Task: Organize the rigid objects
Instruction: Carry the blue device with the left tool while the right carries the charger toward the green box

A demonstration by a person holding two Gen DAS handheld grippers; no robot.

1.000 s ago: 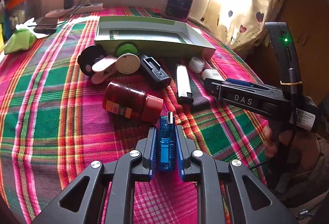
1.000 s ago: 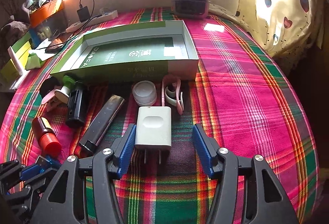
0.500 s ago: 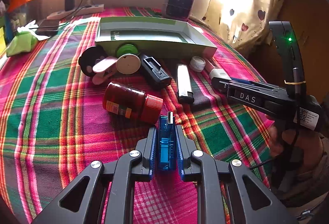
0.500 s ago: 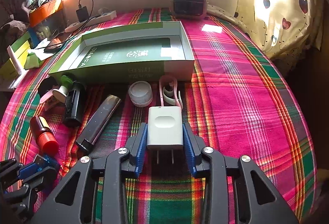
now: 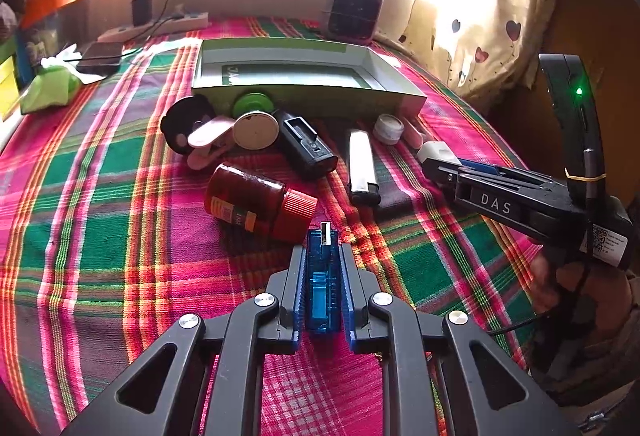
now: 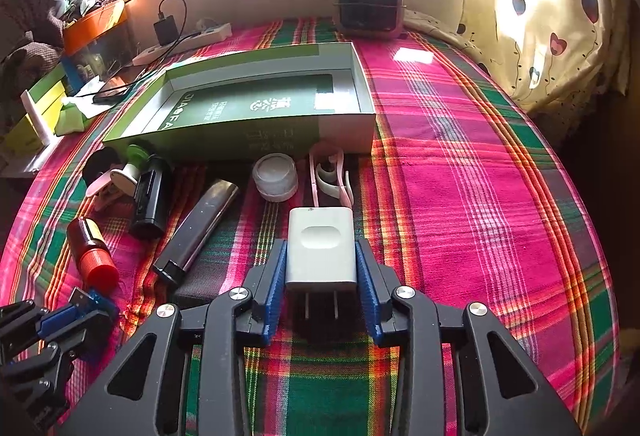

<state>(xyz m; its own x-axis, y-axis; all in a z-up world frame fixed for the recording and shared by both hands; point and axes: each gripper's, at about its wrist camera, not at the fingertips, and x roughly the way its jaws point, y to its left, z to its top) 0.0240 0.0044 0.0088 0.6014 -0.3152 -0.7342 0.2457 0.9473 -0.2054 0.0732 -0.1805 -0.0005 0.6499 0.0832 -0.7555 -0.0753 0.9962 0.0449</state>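
My left gripper is shut on a blue USB adapter and holds it just over the plaid cloth, near a red-capped brown bottle. My right gripper is shut on a white charger plug, prongs toward the camera, lifted slightly off the cloth. The open green box stands behind the row of objects. In the left wrist view the right gripper and the white charger plug show at the right. In the right wrist view the left gripper shows at the lower left.
In front of the box lie a black battery case, a dark lighter, a small white jar, a pink clip and a pink and green clip pile. A grey fan and a power strip stand at the back.
My right gripper has closed on the white charger plug and lifted it a little. My left gripper has stayed shut on the blue USB adapter, nearly still.
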